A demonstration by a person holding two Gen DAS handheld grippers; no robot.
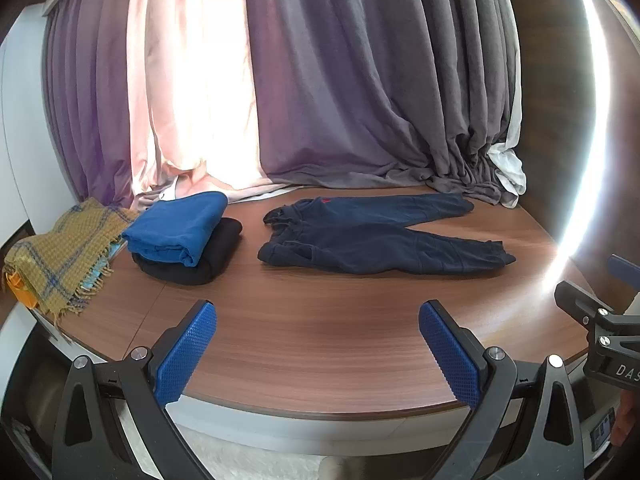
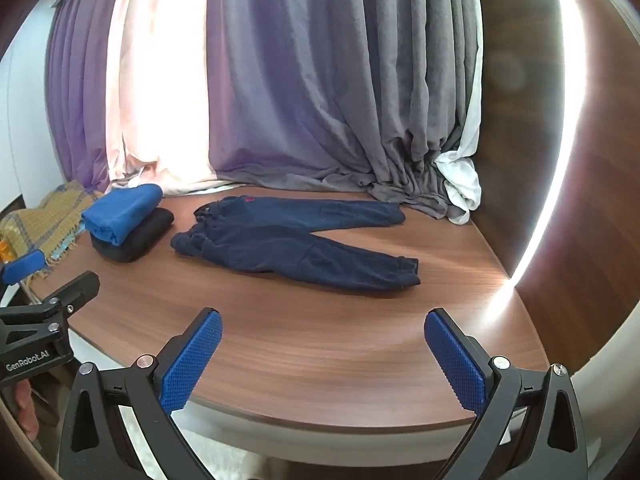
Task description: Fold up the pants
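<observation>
Dark navy pants (image 1: 372, 236) lie flat and unfolded on the brown wooden table (image 1: 320, 332), waistband to the left, both legs spread out to the right. They also show in the right wrist view (image 2: 296, 240). My left gripper (image 1: 318, 316) is open and empty, hovering over the table's near edge, short of the pants. My right gripper (image 2: 324, 322) is open and empty too, also over the near edge. Each gripper's body shows at the side of the other's view.
A stack of folded clothes, bright blue (image 1: 180, 228) on top of black (image 1: 200, 260), sits left of the pants. A yellow plaid scarf (image 1: 60, 256) lies at the far left edge. Grey and pink curtains (image 1: 320, 80) hang behind and pool on the table's back.
</observation>
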